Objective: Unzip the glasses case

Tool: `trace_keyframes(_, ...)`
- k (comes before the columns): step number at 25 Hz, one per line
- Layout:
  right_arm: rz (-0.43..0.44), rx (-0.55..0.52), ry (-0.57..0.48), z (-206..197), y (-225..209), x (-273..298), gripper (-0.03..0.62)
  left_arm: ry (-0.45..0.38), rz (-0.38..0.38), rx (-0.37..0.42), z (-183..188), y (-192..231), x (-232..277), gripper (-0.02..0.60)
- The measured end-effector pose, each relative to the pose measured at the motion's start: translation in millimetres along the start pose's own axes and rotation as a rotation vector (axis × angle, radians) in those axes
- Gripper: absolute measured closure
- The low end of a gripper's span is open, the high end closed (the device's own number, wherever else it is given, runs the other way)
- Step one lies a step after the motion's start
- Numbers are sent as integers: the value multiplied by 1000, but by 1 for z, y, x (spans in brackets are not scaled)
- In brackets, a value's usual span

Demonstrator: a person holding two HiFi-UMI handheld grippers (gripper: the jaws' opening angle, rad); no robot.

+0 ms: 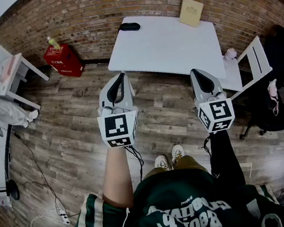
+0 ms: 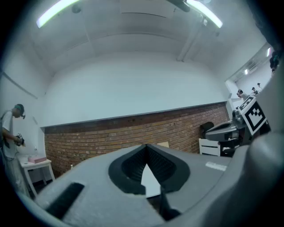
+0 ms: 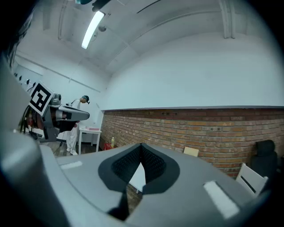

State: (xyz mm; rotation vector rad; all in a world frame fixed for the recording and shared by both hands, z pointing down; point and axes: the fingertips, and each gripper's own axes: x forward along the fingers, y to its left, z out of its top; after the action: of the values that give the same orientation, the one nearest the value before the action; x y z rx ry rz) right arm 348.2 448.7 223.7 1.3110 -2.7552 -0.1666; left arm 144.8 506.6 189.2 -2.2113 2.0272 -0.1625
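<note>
White table [image 1: 169, 47]: glasses case [image 1: 129, 27], tan box [image 1: 191, 12]

The left gripper [image 1: 123, 77] and right gripper [image 1: 195, 73] point level, side by side, fingers [image 2: 131, 166] closed, empty.

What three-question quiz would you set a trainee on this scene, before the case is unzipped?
1. True or false: the glasses case lies at a far corner of the white table, touched by neither the left gripper nor the right gripper.
2. Choose one. The left gripper's jaws are: A) wide apart; B) shut on nothing; C) shut on the case.
3. Fill in: the crate on the floor by the brick wall is ___ in colour.

Key: 1 true; 2 B; 3 red.
</note>
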Motion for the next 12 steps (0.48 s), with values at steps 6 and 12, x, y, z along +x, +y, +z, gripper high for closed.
trace_keyframes(6, -3, 13, -2, 2, 6, -2, 582, -5, -2, 5, 4, 3, -6, 574)
trace_keyframes(12, 0, 20, -11, 4, 12, 1, 580, 2, 11, 15, 6, 6, -10, 574)
